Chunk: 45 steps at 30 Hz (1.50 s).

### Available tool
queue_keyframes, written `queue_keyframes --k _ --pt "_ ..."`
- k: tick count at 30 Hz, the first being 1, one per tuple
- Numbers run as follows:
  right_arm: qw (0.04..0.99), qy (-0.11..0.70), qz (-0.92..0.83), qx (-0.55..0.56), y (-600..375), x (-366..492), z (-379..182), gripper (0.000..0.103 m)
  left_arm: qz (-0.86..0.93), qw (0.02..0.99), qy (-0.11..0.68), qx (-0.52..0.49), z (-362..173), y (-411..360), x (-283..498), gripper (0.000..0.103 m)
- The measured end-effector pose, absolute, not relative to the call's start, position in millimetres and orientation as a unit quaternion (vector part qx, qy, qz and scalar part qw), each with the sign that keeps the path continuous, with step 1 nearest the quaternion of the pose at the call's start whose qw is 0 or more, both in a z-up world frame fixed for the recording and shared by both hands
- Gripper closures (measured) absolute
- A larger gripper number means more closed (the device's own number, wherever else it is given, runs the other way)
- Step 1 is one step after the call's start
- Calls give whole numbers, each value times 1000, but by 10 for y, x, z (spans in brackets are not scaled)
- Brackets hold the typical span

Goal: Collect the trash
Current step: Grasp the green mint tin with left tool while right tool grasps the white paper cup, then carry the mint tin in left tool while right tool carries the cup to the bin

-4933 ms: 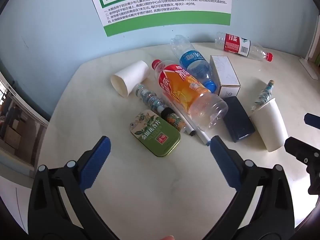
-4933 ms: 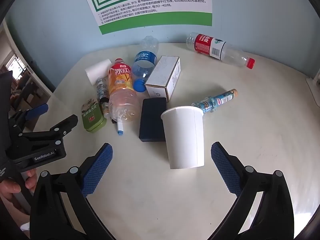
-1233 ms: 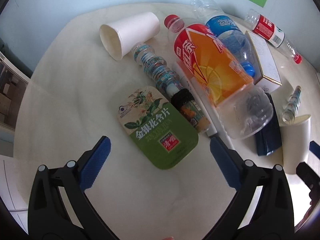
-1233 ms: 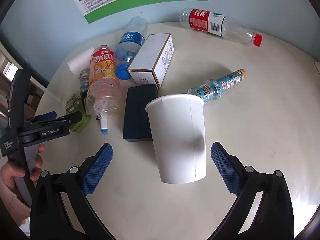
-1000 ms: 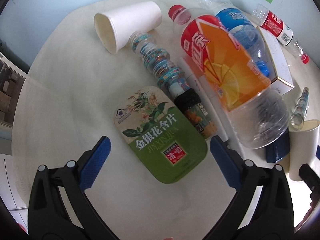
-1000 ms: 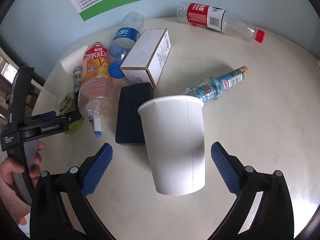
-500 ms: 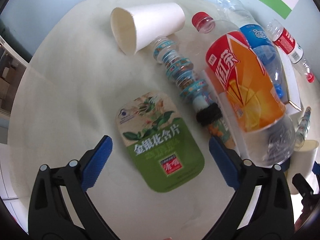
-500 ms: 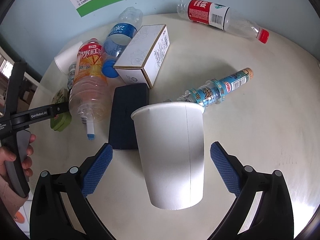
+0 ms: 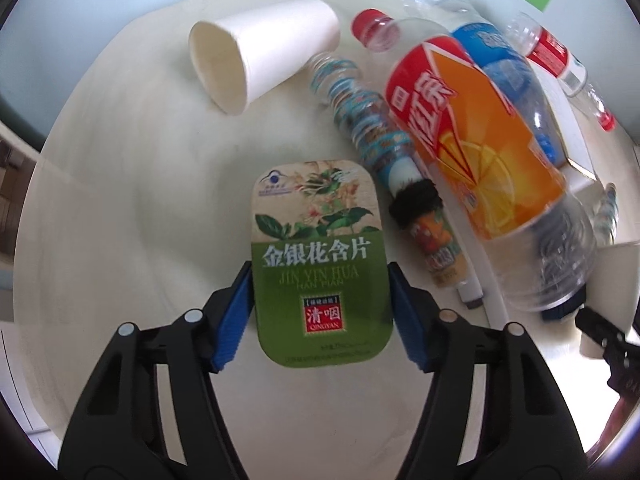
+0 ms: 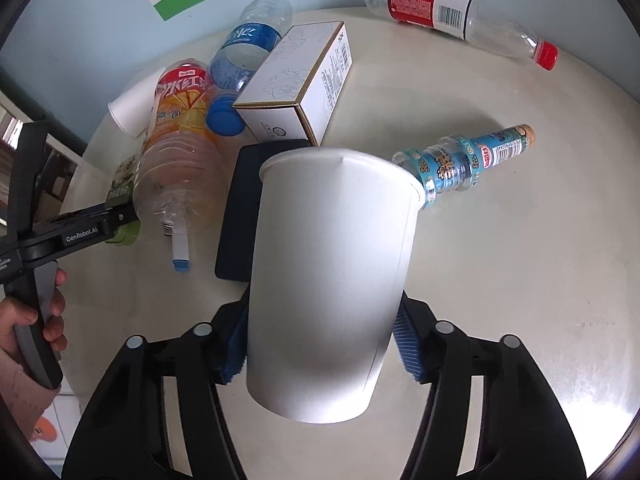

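A green lozenge tin [image 9: 320,240] lies flat on the cream round table [image 9: 132,208]. My left gripper [image 9: 320,276] is closing on it, and its blue pads [image 9: 236,312] touch the tin's two long sides. In the right wrist view a white paper cup [image 10: 328,280] stands upside down, wide rim away from me. My right gripper [image 10: 320,320] is closing around the cup's narrow end, pads [image 10: 406,344] against its wall. The left gripper's black frame [image 10: 76,236], held by a hand [image 10: 24,328], shows at the left edge of that view.
Beside the tin lie a second paper cup [image 9: 260,52], a small ribbed bottle [image 9: 364,120], a marker [image 9: 440,248] and an orange-label bottle [image 9: 480,140]. Around the cup are a dark case [image 10: 240,216], a white box [image 10: 304,88], a blue-label bottle [image 10: 244,52], a small bottle [image 10: 468,160] and a red-label bottle [image 10: 440,0].
Both grippers went from wide open to closed in on their objects: the left onto the green tin, the right onto the cup. Both cameras have come closer to the table.
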State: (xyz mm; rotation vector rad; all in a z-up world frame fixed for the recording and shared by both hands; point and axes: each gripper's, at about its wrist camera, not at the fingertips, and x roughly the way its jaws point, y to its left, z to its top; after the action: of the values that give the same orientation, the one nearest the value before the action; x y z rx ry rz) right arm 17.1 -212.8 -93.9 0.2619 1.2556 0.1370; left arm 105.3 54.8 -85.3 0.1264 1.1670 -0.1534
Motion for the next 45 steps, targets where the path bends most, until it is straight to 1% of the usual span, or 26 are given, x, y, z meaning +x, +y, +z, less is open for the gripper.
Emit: queue_keyframes --k 8,12,18,29,33,40,45 --pt "797 581 107 127 -2225 -2 -811 43 -109 826 548 77 -858 500 694 42" --pt "798 575 138 116 -2231 -110 -698 43 -119 825 546 82 -836 470 357 43" --pt "798 566 186 88 -2020 -208 -571 43 -126 832 534 86 -669 573 303 43" --pt "776 547 315 21 -1359 -163 -353 43 -77 856 508 62 -417 972 -292 43" --pt "761 543 354 -3 -1124 -163 -312 43 -54 863 501 32 -363 1124 -461 43" --pt "723 531 439 -49 -565 -203 -204 43 2 866 500 -5 -272 1550 -913 43" --pt "689 519 496 -94 19 -294 -147 44 58 868 493 -29 -238 1960 -1303 43"
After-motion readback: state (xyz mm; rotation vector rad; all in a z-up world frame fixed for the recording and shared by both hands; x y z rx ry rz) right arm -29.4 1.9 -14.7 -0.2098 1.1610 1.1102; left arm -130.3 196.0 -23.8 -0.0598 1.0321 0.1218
